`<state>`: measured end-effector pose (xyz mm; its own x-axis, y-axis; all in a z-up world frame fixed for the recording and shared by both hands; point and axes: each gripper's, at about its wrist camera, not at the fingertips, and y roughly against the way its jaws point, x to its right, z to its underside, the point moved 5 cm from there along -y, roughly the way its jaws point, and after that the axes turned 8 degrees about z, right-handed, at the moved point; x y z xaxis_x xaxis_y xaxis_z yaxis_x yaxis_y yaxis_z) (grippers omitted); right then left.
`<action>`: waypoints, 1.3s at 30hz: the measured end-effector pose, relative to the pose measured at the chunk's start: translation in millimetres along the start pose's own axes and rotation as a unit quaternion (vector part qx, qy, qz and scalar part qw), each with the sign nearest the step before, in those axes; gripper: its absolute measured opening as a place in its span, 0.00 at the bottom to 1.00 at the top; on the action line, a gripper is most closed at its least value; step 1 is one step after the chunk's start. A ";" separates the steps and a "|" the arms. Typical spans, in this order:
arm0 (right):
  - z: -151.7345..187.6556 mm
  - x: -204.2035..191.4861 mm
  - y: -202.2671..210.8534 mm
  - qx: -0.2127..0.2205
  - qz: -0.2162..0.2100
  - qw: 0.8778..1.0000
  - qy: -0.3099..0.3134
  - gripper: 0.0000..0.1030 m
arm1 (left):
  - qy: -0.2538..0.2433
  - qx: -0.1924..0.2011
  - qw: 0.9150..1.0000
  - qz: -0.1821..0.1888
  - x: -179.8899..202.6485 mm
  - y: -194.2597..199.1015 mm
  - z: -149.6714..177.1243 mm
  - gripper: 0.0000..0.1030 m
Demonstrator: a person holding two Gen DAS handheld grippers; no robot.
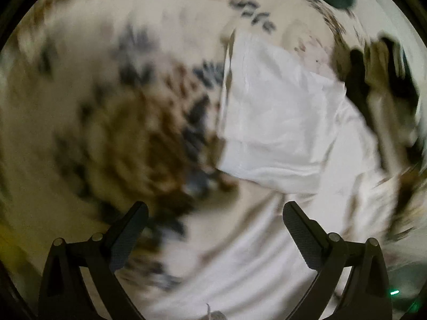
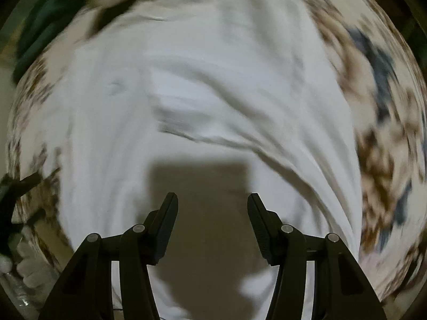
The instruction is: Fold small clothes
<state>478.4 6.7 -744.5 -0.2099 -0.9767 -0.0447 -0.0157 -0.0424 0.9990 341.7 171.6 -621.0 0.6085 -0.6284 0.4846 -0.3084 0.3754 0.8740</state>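
A floral sheet [image 1: 112, 138] underlies the shirt [image 2: 202, 85]; both the left hand-held gripper [image 1: 214, 212] and the right hand-held gripper [image 2: 212, 200] gape empty, so pinching 2 matching hem corners seems best.

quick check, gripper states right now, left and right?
Left gripper: open, fingers spread, nothing between them, over the white garment.
Right gripper: open, holding nothing, above the same white garment.

R tongs [image 2: 212, 200] agape over white garment [image 2: 213, 80]
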 end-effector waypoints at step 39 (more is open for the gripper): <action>82.3 206.5 109.5 0.006 -0.035 0.993 -0.117 0.55 | -0.431 0.062 0.898 -0.060 173.9 -45.6 112.4 0.74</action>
<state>352.9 -182.4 -644.9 -0.4289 -0.8959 -0.1156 -0.0503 -0.1041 0.9933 379.5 -31.4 -572.6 -0.1323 -0.9736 0.1862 -0.3903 0.2238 0.8931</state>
